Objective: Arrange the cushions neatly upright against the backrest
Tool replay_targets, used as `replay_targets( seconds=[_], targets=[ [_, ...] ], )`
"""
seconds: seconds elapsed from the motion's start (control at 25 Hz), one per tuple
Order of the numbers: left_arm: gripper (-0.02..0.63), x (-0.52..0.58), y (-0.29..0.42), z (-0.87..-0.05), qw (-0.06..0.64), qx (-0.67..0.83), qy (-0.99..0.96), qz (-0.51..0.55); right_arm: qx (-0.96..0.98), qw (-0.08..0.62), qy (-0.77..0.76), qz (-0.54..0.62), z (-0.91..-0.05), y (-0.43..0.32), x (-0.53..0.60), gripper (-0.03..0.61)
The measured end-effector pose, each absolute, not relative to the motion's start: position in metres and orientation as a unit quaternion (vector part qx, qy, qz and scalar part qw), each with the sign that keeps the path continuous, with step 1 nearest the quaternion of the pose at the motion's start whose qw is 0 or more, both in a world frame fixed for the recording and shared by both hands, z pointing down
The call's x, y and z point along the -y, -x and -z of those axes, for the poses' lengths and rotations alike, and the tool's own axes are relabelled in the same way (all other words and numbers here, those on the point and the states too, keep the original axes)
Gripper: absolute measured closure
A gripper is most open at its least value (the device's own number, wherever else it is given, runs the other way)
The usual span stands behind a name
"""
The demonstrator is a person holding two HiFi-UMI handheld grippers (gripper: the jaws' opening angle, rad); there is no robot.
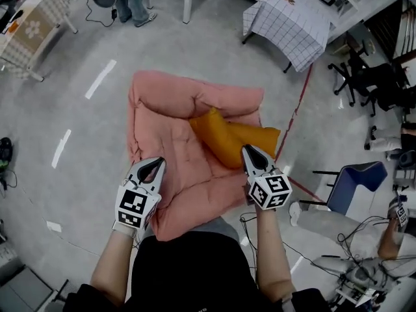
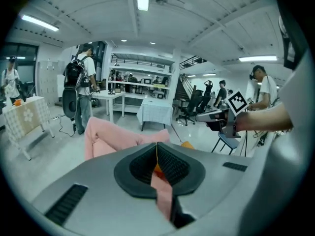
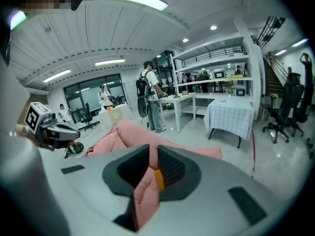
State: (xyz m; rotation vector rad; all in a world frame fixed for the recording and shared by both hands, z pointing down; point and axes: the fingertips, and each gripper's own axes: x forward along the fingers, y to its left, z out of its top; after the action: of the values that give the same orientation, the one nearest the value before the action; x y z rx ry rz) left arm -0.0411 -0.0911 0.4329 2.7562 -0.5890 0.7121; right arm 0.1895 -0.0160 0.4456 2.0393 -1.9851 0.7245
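progress: hardly begun | orange cushion [image 1: 231, 138] slumped across pink floor chair [image 1: 166, 132], not upright | left gripper [image 1: 153, 164] fingers together, empty | right gripper [image 1: 251, 151] fingers barely apart

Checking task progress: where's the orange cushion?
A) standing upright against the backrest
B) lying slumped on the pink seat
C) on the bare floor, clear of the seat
B: the orange cushion lies tipped over, diagonally across the right side of the pink seat.
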Motion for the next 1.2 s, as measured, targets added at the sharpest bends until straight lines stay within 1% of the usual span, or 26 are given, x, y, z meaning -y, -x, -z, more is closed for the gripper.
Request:
replay_targets(
  seconds=[0.2,0.44,0.56,0.72,1.0,1.2],
  targets=[
    [0.6,0.08,0.058,-0.444,0.126,0.251,-0.922,-0.267,0.686,0.13,-0.662,-0.272,-0.485,-0.214,0.027,0.502],
    [0.6,0.05,0.063,-0.464,0.143,0.283,-0.901,-0.297,0.705,0.171,-0.612,-0.316,-0.552,-0.236,0.038,0.436],
    [0.6,0.032,0.062,-0.474,0.147,0.289,-0.893,-0.312,0.711,0.205,-0.583,-0.334,-0.586,-0.24,0.043,0.396],
    [0.6,0.016,0.066,-0.49,0.167,0.315,-0.876,-0.325,0.721,0.251,-0.542,-0.352,-0.631,-0.238,0.047,0.362],
    [0.6,-0.003,0.088,-0.517,0.202,0.364,-0.845,-0.336,0.714,0.329,-0.489,-0.378,-0.703,-0.237,0.056,0.258],
    [0.6,-0.007,0.102,-0.534,0.222,0.396,-0.825,-0.336,0.694,0.374,-0.456,-0.414,-0.757,-0.238,0.05,0.209]
  ],
)
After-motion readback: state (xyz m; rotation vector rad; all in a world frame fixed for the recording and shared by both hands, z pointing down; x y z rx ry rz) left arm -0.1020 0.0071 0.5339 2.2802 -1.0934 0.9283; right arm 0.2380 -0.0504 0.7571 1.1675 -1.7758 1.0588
